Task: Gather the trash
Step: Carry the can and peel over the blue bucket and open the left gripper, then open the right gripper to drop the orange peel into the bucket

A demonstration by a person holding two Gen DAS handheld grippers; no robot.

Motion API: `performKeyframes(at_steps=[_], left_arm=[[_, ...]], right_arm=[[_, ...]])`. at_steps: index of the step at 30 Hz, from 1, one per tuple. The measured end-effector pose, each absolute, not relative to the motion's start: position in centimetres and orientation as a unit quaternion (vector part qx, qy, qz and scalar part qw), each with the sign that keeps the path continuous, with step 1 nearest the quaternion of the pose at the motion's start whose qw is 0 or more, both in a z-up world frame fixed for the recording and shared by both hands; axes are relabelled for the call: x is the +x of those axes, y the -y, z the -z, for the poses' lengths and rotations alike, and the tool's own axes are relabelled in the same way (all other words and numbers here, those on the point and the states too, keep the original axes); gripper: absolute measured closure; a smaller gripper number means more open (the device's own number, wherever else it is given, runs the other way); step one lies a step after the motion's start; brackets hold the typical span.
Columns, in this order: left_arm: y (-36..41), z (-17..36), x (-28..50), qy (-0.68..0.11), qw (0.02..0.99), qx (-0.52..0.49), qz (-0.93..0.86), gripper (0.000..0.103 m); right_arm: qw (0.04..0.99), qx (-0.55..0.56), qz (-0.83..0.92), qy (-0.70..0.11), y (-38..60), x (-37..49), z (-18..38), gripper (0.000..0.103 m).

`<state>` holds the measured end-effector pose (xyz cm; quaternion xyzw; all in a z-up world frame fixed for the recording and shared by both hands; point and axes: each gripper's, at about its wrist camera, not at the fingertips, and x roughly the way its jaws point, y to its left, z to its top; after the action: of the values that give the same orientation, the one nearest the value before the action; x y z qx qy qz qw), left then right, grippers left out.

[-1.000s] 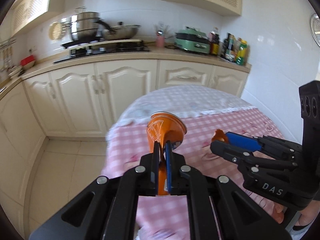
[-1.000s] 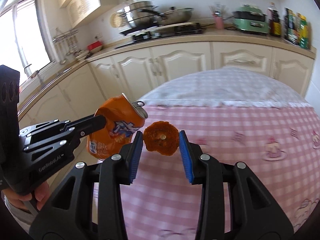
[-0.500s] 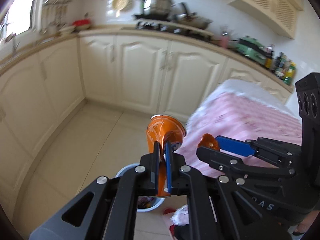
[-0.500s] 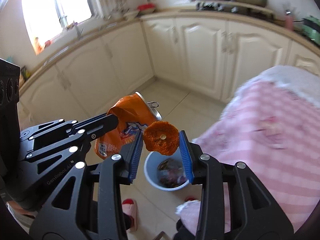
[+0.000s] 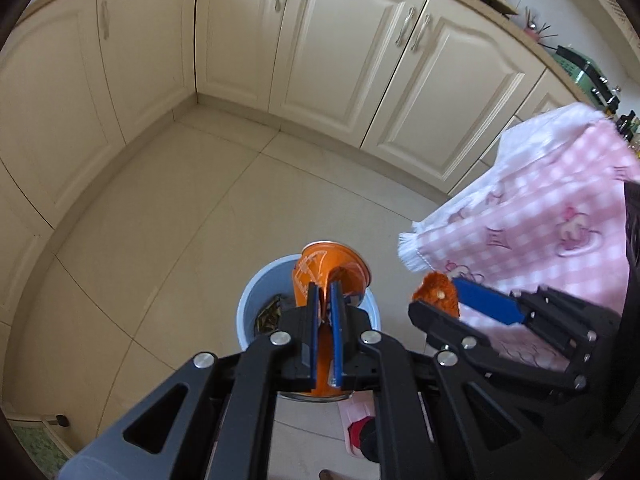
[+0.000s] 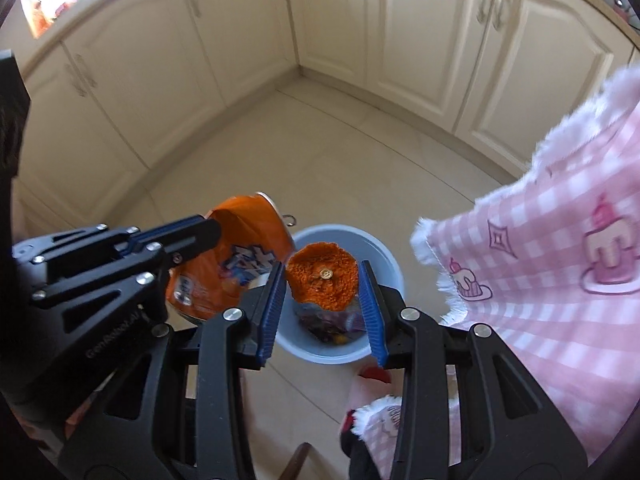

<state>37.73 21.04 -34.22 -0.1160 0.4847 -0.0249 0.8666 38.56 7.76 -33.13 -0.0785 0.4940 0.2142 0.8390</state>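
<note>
Above a blue bin at lower centre, a light, crushed orange can is pinched flat in the left hand-held gripper, while soft orange peel is clamped in the right hand-held gripper.

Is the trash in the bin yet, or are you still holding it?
Some rubbish already lies in the blue bin. The left gripper pinches a crushed orange can, and the right gripper grips an orange peel, both above the bin. What is left is letting both go.
</note>
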Motion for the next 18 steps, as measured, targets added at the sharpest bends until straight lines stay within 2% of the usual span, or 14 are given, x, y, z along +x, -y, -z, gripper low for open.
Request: performKeyframes(at_steps=[5, 6, 7, 8, 9, 11, 15, 18], left_arm=[[-20.4, 36.7, 39.8, -0.494, 0.86, -0.124, 0.032, 0.097], [-20.3, 36.8, 39.8, -0.491, 0.862, -0.123, 0.035, 0.093], [-20.3, 36.8, 39.9, -0.488, 0.864, -0.122, 0.037, 0.087], [-20.3, 36.8, 39.9, -0.486, 0.866, -0.117, 0.027, 0.066], [-20.3, 36.8, 39.9, -0.482, 0.868, -0.114, 0.017, 0.053], [-20.5, 36.6, 39.5, -0.474, 0.873, -0.111, 0.007, 0.052], [-20.9, 36.8, 39.0, -0.491, 0.866, -0.086, -0.028, 0.04], [-21.5, 36.9, 38.0, -0.498, 0.862, -0.077, -0.054, 0.035]], right_arm=[[0.839, -0.076, -0.186, -0.505, -6.8, 40.0, 36.1, 0.067], [0.839, -0.076, -0.183, -0.507, -6.6, 40.2, 36.5, 0.067], [0.839, -0.073, -0.181, -0.508, -6.3, 40.4, 36.8, 0.067], [0.839, -0.071, -0.18, -0.509, -5.9, 40.3, 37.0, 0.067], [0.838, -0.069, -0.178, -0.51, -5.7, 40.3, 37.1, 0.067], [0.838, -0.064, -0.179, -0.512, -5.5, 40.5, 37.3, 0.067], [0.835, -0.062, -0.185, -0.514, -5.9, 40.4, 37.4, 0.066], [0.83, -0.059, -0.193, -0.52, -6.2, 40.2, 37.6, 0.066]])
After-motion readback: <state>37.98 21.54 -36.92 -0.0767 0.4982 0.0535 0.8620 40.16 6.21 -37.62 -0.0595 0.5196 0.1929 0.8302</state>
